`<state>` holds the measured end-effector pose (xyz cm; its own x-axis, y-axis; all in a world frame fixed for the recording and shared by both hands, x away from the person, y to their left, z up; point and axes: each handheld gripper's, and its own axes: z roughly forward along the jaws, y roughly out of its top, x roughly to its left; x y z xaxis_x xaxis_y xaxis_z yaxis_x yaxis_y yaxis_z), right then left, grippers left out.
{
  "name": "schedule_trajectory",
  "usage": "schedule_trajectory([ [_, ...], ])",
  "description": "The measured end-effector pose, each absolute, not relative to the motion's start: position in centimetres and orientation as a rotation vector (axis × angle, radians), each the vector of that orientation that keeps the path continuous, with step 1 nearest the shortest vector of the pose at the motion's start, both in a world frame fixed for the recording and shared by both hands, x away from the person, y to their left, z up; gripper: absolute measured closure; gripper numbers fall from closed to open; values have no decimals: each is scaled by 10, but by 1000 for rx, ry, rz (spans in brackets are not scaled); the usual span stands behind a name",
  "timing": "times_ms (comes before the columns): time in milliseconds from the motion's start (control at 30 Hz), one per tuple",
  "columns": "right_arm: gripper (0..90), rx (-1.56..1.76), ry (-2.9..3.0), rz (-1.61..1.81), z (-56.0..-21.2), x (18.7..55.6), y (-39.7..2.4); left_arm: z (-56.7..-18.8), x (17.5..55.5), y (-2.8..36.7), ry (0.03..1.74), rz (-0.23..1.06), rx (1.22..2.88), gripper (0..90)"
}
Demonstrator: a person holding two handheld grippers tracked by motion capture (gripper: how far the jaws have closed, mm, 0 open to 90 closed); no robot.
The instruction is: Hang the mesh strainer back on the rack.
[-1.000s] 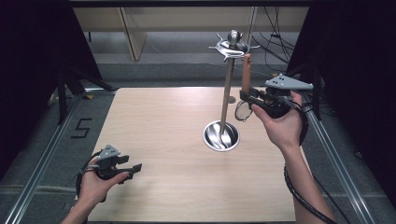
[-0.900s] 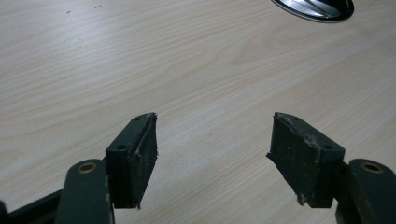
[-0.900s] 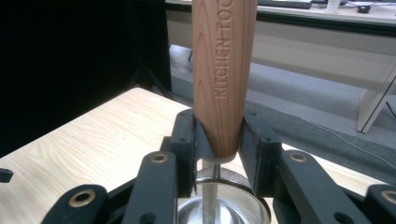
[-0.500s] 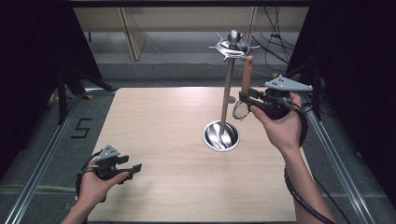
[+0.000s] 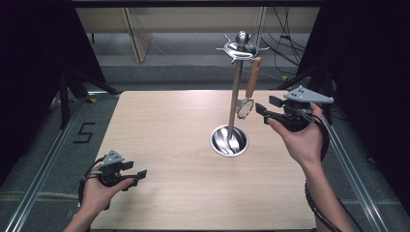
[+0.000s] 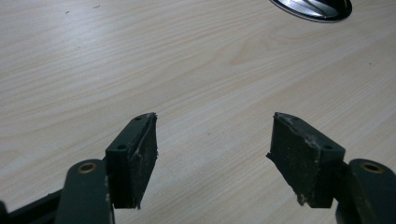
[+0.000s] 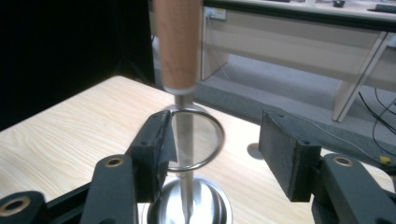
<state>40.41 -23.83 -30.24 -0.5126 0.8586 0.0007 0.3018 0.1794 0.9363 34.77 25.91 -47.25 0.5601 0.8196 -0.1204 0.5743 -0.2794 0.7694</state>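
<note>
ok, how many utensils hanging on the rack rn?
1. A wooden-handled strainer hangs from the top hooks of the metal stand, on its right side, just ahead of the open right tool. The other hooks look bare; anything behind the pole could be hidden.

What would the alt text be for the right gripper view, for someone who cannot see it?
A small round strainer with a wooden handle hangs in front of a metal stand, between the open black jaws of the right gripper, which have just been opening. One pad is close beside the ring; whether they touch is unclear. A light wooden table lies below.
</note>
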Motion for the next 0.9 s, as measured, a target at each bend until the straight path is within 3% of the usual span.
schedule_trajectory([
  [400,440,1157,1935,1252,-331,403,-254,-473,347,259,1124,386,1969,311],
  [900,462,1376,2016,1114,-407,391,-282,-475,348,258,1133,377,1971,310],
])
